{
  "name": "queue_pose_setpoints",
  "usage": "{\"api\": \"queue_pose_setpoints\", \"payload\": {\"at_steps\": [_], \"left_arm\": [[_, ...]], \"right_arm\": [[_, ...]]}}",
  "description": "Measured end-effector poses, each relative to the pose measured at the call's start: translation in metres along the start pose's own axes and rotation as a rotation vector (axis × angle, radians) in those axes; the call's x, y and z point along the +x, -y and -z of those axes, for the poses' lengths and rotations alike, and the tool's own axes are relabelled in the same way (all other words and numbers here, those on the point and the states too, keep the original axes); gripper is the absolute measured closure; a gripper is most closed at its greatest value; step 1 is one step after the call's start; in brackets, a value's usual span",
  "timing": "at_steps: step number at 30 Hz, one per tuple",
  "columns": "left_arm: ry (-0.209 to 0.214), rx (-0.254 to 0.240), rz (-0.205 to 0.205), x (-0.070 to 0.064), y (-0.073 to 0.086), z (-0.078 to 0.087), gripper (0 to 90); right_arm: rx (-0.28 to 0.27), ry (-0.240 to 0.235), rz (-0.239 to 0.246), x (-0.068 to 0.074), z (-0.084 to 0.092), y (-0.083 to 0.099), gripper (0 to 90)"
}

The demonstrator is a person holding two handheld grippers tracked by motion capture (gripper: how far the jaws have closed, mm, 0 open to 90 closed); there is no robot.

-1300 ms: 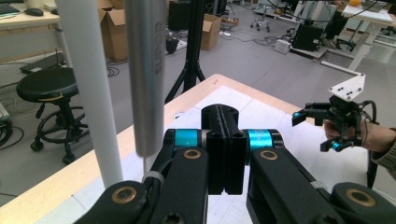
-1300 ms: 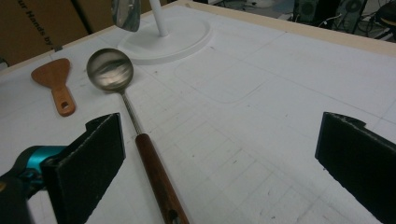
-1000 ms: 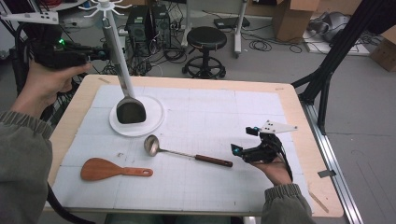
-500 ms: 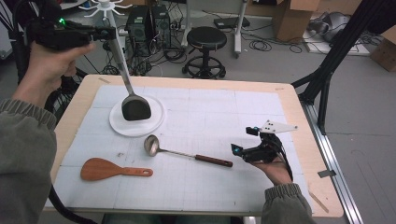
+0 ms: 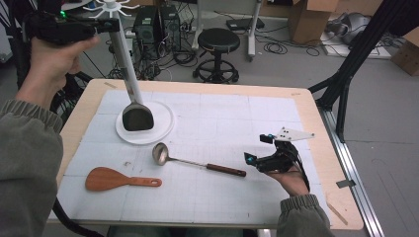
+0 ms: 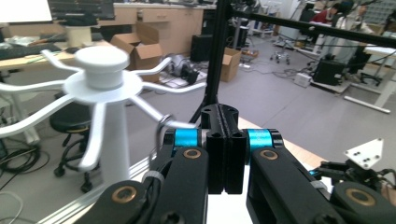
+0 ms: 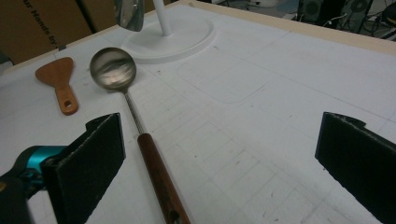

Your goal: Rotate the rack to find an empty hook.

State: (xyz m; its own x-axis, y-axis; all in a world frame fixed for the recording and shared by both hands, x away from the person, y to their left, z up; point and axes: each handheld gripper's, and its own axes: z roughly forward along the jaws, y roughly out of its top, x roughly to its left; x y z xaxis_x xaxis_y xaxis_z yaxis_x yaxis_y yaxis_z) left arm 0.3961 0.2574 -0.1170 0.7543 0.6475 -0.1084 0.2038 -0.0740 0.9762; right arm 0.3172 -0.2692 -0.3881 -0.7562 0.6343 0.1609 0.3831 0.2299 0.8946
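While the person's left hand is lifted high at the far left corner of the table (image 5: 316, 148), the left gripper (image 5: 101, 28) sits up by the top of the white utensil rack (image 5: 129, 81), level with its crown of hooks. Its jaws are pressed together, and in the left gripper view (image 6: 225, 154) they meet flat against each other with a thin metal ring (image 6: 163, 126) just to their side, next to one of the rack's white arms (image 6: 154, 113) (whether the ring is pinched or already hooked I cannot tell). A dark spatula (image 5: 137, 117) hangs down along the rack's post, its blade just over the round white base (image 5: 160, 129).

The right gripper (image 5: 266, 160) rests low on the near right part of the table, held in the right hand (image 5: 291, 180), and its jaws stand wide apart with nothing between them. Seen from the right gripper view (image 7: 219, 158), it looks along the steel ladle (image 7: 135, 126), which lies flat on the white mat, bowl toward the rack and its wooden handle (image 7: 159, 179) pointing at the gripper, near but not touching. A wooden rice paddle (image 5: 116, 178) lies well apart at the near left.
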Motion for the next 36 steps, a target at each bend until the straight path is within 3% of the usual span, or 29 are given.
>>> {"api": "queue_pose_setpoints", "payload": {"at_steps": [8, 11, 17, 20, 36], "left_arm": [[-0.004, -0.011, 0.007, 0.002, 0.0, 0.003, 89.7], [0.004, 0.0, -0.011, -0.002, 0.0, 0.0, 89.7], [-0.005, 0.012, -0.007, -0.002, 0.001, -0.006, 89.7], [-0.018, -0.008, 0.004, 0.0, 0.001, -0.004, 89.7], [-0.046, -0.01, 0.008, 0.011, 0.003, 0.011, 89.7]], "right_arm": [[-0.001, -0.001, 0.005, 0.001, 0.0, 0.0, 0.7], [0.002, -0.001, 0.004, 0.001, -0.001, 0.0, 0.7], [0.003, -0.004, 0.003, 0.001, -0.001, 0.0, 0.7], [0.001, -0.003, 0.004, 0.001, -0.001, 0.0, 0.7], [0.002, -0.011, 0.005, 0.002, -0.001, 0.0, 0.7]]}}
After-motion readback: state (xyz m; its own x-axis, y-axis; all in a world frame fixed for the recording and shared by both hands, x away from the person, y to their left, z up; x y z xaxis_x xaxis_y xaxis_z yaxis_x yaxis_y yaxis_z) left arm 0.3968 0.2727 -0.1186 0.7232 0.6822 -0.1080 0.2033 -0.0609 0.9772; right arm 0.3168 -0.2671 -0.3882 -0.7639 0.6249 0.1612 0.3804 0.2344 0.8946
